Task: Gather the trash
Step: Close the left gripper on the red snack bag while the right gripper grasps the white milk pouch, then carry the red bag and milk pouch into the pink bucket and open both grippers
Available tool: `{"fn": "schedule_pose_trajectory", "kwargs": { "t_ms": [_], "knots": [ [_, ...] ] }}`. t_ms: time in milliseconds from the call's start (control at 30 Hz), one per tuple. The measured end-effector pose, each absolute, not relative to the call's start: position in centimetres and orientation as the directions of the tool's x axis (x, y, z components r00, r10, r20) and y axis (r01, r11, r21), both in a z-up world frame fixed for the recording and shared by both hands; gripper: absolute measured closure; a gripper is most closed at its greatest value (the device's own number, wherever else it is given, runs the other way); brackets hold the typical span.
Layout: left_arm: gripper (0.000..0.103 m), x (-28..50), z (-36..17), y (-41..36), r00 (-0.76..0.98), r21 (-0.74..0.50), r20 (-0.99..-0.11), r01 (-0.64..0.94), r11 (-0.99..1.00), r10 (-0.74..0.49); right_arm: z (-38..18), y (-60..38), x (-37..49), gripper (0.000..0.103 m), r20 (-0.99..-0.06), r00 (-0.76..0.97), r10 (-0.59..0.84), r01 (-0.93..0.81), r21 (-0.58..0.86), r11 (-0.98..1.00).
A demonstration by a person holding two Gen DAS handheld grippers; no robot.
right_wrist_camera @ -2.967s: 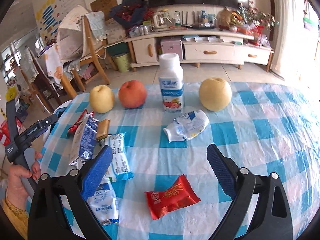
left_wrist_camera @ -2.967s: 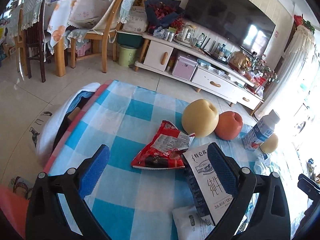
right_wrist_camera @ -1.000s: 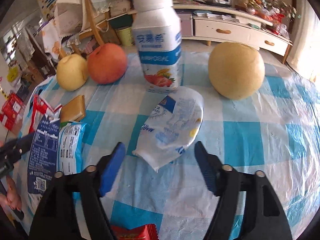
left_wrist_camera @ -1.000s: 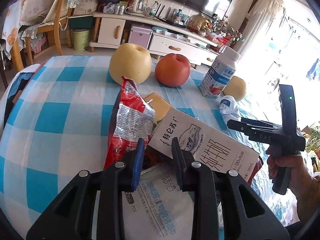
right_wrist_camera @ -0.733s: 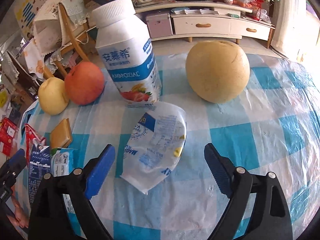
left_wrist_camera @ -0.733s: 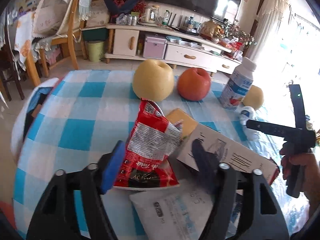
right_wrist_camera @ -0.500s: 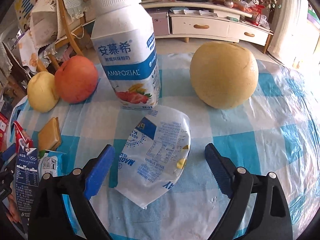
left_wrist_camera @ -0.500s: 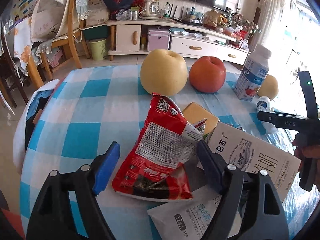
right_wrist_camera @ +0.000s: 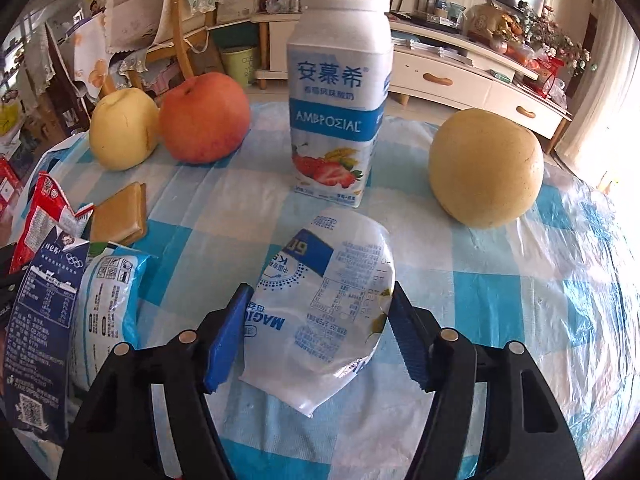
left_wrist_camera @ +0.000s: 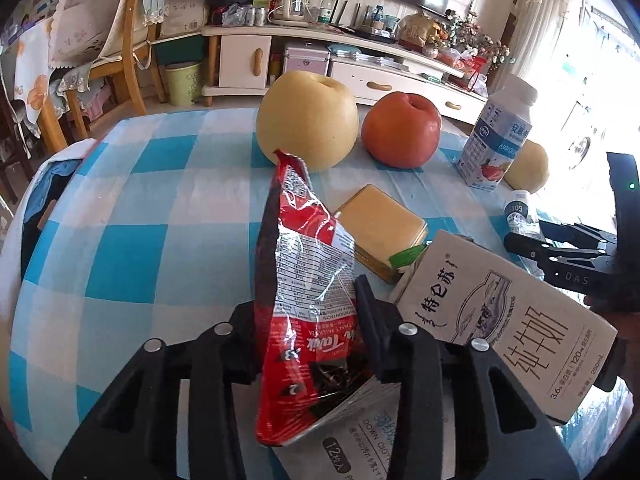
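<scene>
Left wrist view shows the left gripper (left_wrist_camera: 310, 316) with its jaws closing on a red wrapper (left_wrist_camera: 306, 280), which stands up on edge between the pads, pinched near its lower half. Right wrist view shows the right gripper (right_wrist_camera: 316, 336) closing too, its blue pads just either side of a white pouch (right_wrist_camera: 324, 312) that lies flat on the checked table (right_wrist_camera: 500, 320); I can't tell if the pads are pressing it yet.

So the step in hand looks like a double pick-up, one piece of trash per hand. Next, I'd judge, each pair of pads has to bite firmly before lifting, since both wrappers are thin and crumple easily. The pouch may slide on the plastic cover unless the fingers go low.

Only the left view shows the cream carton (left_wrist_camera: 504, 332) lying beside the red wrapper, a white packet (left_wrist_camera: 352, 440) beneath it, and the right tool off at the edge. Only the right view shows the pouch whole, with the yogurt bottle (right_wrist_camera: 340, 92) upright just behind it, a pear (right_wrist_camera: 486, 168) to one side and an apple (right_wrist_camera: 204, 116) to the other.
</scene>
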State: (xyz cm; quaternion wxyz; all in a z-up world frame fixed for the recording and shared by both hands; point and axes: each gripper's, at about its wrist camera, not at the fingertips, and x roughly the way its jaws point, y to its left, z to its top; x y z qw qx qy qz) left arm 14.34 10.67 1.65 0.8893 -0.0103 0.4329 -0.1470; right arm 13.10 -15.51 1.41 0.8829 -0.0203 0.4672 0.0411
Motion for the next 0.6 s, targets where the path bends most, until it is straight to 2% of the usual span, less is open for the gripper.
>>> {"fn": "schedule_pose_trajectory", "kwargs": {
  "t_ms": [167, 600],
  "knots": [
    [0.070, 13.1, 1.8, 11.1, 0.564, -0.205, -0.767, 0.235, 0.950, -0.306, 2.1, -13.9, 11.5, 0.035, -0.828, 0.552, 0.094, -0.146, 0.015, 0.989],
    [0.070, 6.9, 1.8, 11.9, 0.530, -0.306, -0.768, 0.192, 0.932, -0.361, 4.1, -7.5, 6.3, 0.035, -0.843, 0.498, 0.204, -0.316, 0.043, 0.948]
  ]
}}
